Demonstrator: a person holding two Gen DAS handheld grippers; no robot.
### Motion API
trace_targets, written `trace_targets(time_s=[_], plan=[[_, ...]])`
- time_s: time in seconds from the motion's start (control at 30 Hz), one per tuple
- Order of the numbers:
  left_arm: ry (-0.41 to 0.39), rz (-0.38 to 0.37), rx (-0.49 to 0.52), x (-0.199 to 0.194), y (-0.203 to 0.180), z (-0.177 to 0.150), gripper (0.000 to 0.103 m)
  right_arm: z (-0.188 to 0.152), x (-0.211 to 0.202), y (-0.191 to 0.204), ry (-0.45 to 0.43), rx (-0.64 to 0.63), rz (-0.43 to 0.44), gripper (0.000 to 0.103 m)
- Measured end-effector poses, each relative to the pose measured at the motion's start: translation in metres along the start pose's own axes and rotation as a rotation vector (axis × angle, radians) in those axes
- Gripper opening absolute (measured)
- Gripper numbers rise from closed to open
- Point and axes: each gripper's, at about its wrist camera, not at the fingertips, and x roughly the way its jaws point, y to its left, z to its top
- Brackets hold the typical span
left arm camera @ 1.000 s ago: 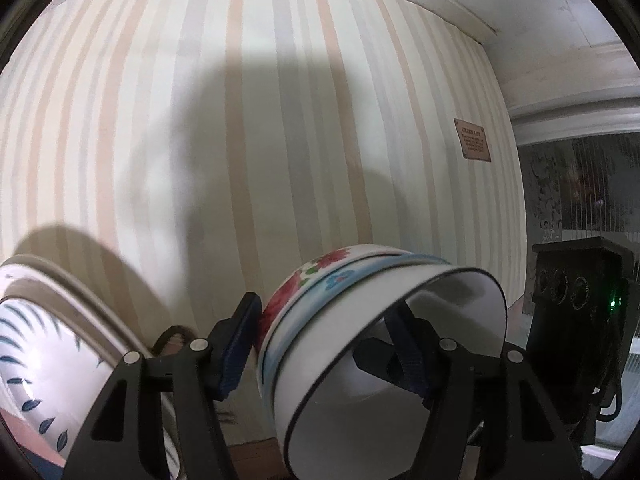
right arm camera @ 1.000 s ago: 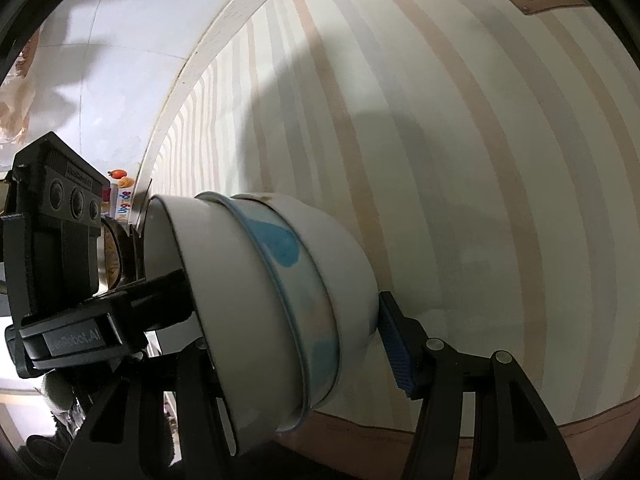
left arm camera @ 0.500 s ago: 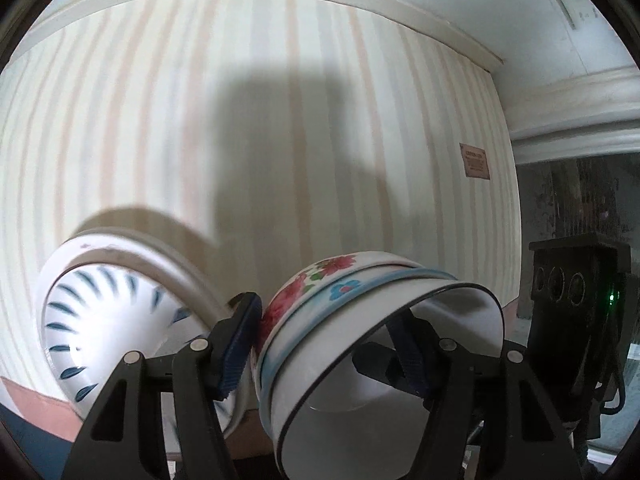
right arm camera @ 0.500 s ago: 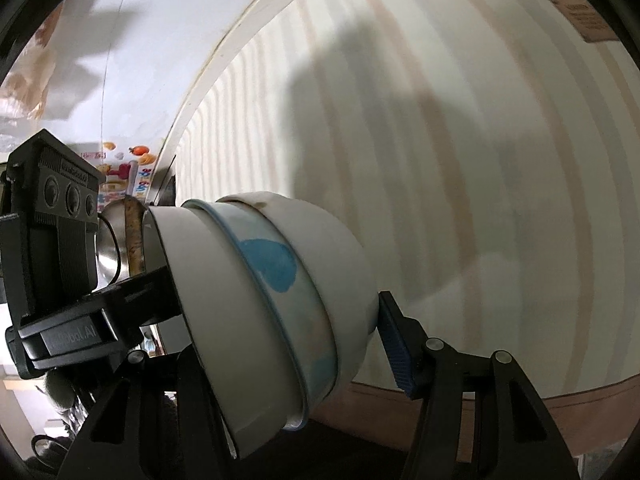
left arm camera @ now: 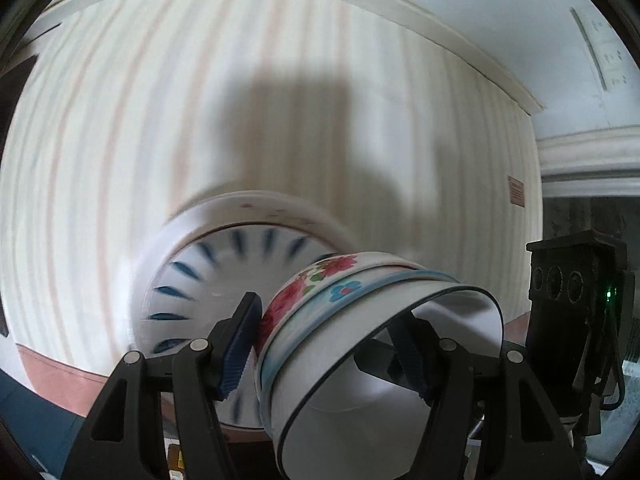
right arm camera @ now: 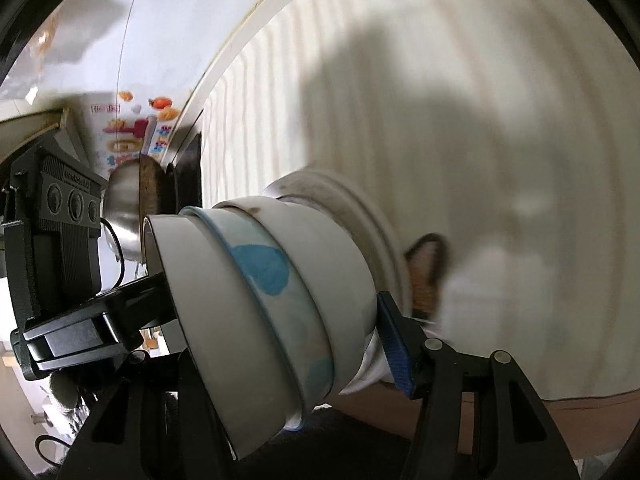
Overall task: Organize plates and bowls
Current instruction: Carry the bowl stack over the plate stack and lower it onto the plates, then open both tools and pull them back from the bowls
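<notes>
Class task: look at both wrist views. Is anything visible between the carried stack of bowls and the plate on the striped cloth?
Nothing visible. Both grippers clamp the bowl stack, and the plate lies just beyond it on the cloth with no object between.

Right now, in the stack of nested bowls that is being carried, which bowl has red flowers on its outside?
The bottom bowl of the stack. The middle bowl has a blue flower and rim; the top bowl, the innermost, is plain white with a dark rim.
</notes>
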Motion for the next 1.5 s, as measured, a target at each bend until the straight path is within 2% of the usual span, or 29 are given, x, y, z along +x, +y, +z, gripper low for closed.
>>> trace_targets(time_s=[0.17, 0.33, 0.6, 1.03, 1.27, 1.5], plan=[[0.001, 0.002, -0.055, 0.002, 0.032, 0.000, 0.061, 0.003, 0.031, 0.014, 0.044, -0.025, -0.006, 0.059], [0.002, -0.001, -0.085, 0.008, 0.048, -0.002, 0.061, 0.005, 0.052, 0.018, 0.066, -0.035, -0.021, 0.059], [0.000, 0.012, -0.081, 0.015, 0.051, -0.005, 0.061, 0.007, 0.068, 0.020, 0.076, -0.031, -0.028, 0.059], [-0.012, 0.005, -0.087, 0.013, 0.060, -0.009, 0.061, 0.010, 0.070, 0.025, 0.071, -0.042, -0.047, 0.059], [-0.056, 0.047, -0.054, 0.003, 0.057, -0.014, 0.061, 0.006, 0.066, 0.032, 0.066, -0.058, -0.086, 0.059], [-0.119, 0.084, -0.018, -0.020, 0.052, -0.025, 0.061, -0.004, 0.046, 0.044, 0.014, -0.090, -0.143, 0.059]])
